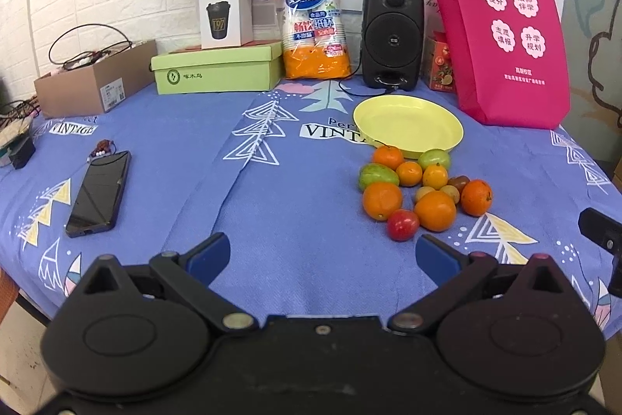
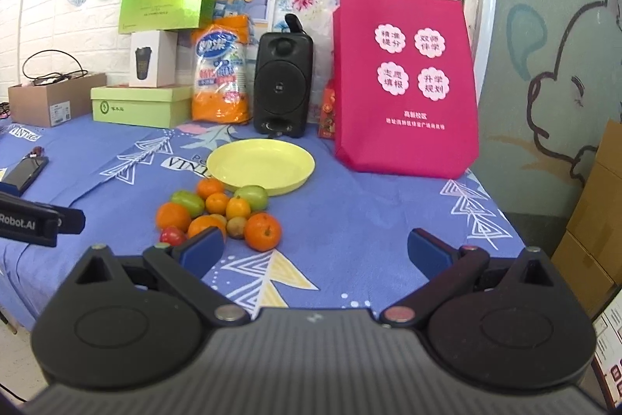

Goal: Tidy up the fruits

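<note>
Since nothing is gripped yet, both tools hang above the blue tablecloth (image 1: 303, 205) w/ fingers spread wide: left gripper (image 1: 320, 255) empty at bottom centre, right gripper (image 2: 315, 251) likewise.

Fruit pile (image 1: 423, 187) sits right of centre in the left view, touching the near rim of the yellow plate (image 1: 408, 121).

Handling, my guess:
- Oranges (image 1: 382, 200): round, firm, light; likely to roll, so close across the widest part from above.
- Green fruits (image 1: 378, 175): smooth skin, maybe slippery.
- Red fruit (image 1: 403, 225), nearest the camera: looks soft, squeeze gently.
- Fruits are packed touching, so take an outer one first, e.g. the orange (image 2: 262, 231) at the pile's right edge in the right view.

Containers: plate has nothing in it. Pink bag (image 2: 406, 84) stands at upper right; contents not visible.
</note>
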A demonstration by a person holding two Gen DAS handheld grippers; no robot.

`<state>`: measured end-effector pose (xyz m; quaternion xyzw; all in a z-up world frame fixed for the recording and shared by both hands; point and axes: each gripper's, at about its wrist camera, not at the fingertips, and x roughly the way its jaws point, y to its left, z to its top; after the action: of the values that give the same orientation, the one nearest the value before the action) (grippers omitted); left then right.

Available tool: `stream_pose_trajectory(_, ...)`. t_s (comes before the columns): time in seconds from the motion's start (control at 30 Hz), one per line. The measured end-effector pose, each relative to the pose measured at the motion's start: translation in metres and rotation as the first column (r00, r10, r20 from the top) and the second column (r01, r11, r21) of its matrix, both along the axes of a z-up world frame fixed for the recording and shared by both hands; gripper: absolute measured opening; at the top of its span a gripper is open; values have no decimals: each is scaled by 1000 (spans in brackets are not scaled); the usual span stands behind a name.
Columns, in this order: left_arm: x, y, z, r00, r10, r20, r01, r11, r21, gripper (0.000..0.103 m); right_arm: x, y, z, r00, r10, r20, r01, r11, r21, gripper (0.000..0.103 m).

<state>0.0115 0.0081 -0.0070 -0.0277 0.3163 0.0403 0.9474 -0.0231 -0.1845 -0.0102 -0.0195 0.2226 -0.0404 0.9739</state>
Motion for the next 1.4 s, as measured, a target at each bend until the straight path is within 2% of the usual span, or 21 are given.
stream_pose_trajectory(0.07, 0, 5, -1, 1000, 17, -2, -17, 999, -44, 103, -2, -1, 0, 1000, 8, 21, -8, 1000, 12, 103)
stream_pose_trajectory(0.13, 3, 11, -2, 1000, 21, -19, -23, 994, -106, 103, 0, 0, 1, 1000, 19, 4, -19, 1000, 14, 103)
stream_pose_trajectory(0.23, 10, 18, -4, 998, -32, -45, 25, 988, -155, 103, 4, 0, 1, 999, 25, -21, -25, 1000, 8, 103)
stream_pose_trajectory(0.43, 17, 8, -9, 999, -23, -36, 22, 999, -37, 103, 13, -4, -6, 996, 46, -75, -42, 997, 60, 103)
stream_pose_trajectory(0.63, 24, 2, -18, 998, -58, -40, 56, 998, -43, 103, 24, -11, -15, 990, 54, -132, -41, 994, 105, 103)
stream_pose_trajectory(0.9, 36, 1, -29, 992, -103, -70, 101, 994, -37, 103, 36, -13, -26, 984, 68, -162, -53, 994, 97, 103)
stream_pose_trajectory(1.13, 43, -14, -35, 992, -120, -40, 123, 990, 65, 103, 48, -13, -31, 983, 99, -156, -91, 994, 59, 103)
stream_pose_trajectory(1.23, 47, -15, -41, 982, -185, -36, 186, 982, 43, 103, 55, -15, -36, 978, 126, -166, -114, 990, 78, 103)
stream_pose_trajectory(1.4, 58, -23, -52, 971, -239, -17, 240, 970, 31, 102, 66, -16, -49, 966, 189, -174, -179, 981, 76, 103)
